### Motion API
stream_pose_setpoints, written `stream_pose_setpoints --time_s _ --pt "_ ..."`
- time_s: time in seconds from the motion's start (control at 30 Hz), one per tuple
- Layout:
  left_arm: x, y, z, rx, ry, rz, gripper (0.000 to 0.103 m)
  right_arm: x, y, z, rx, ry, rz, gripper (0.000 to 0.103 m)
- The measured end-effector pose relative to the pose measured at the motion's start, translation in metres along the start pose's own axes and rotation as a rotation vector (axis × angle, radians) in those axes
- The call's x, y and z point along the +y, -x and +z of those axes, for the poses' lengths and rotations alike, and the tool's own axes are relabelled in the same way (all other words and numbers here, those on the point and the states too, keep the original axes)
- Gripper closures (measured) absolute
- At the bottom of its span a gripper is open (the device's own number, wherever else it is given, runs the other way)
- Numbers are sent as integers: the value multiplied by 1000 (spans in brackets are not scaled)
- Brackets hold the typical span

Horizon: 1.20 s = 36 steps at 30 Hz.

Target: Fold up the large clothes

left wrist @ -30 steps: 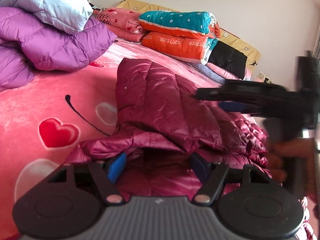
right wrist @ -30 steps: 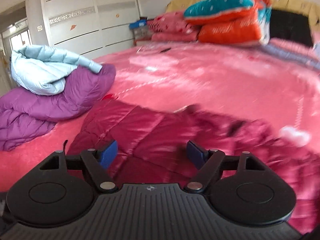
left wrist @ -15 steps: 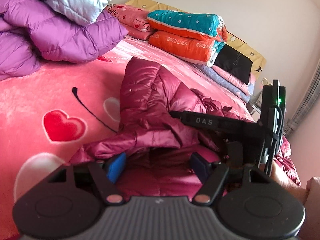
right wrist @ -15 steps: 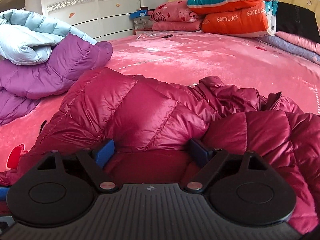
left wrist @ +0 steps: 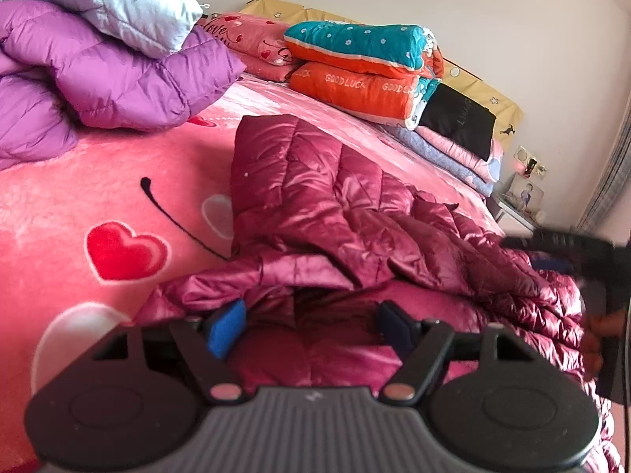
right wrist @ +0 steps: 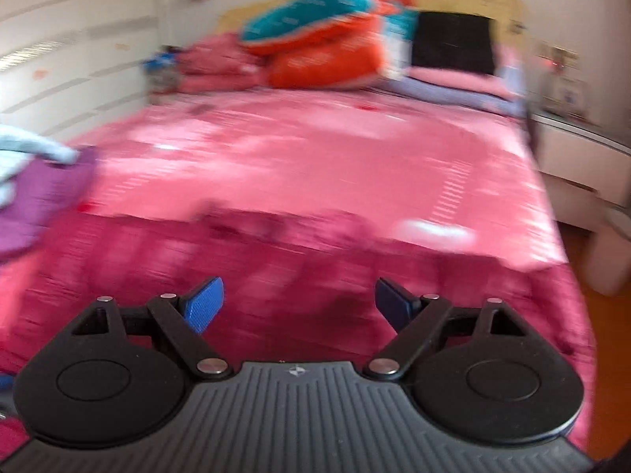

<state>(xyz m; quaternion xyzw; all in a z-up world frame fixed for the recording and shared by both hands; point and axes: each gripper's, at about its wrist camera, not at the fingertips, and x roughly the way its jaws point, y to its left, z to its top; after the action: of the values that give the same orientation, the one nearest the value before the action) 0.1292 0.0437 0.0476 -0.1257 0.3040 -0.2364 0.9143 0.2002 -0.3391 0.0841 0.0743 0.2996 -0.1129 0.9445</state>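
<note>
On the pink bed (left wrist: 79, 181), our maroon down jacket (left wrist: 323, 197) lay half-folded at 12 o'clock of left gripper (left wrist: 311, 317); right gripper (right wrist: 298, 301) too gaped empty. Risk: slick puffy fold springing open unpinned.

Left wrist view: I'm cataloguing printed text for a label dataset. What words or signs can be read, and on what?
"GOODLUCK", then a cut-off "GOOD": orange quilt.
"Love", in script: pink pillow.
Vertical pale lettering on the black folded item: too small to read.
Lettering on the right gripper: blurred, unreadable.
Right wrist view: too blurred; nothing readable.
</note>
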Motion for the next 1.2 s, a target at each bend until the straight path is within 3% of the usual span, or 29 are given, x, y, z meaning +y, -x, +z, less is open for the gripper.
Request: stream_pose_setpoints --time_s 0.1,0.2,0.47,0.8,1.2 --pt "-1 0 -1 -1 -16 4 28 -32 -6 -18 64 -67 -8 0" --pt "-2 -1 -3 -5 -36 9 26 -38 -9 -34 76 -74 1 0" --pt "-7 4 -4 -6 -73 18 23 -32 0 -48 25 -43 -21 0" --pt "-39 56 -7 -22 -116 88 16 -19 127 -75 -108 -154 -23 0" --pt "-72 146 -21 -60 -241 198 14 -22 224 -116 -30 -105 21 0"
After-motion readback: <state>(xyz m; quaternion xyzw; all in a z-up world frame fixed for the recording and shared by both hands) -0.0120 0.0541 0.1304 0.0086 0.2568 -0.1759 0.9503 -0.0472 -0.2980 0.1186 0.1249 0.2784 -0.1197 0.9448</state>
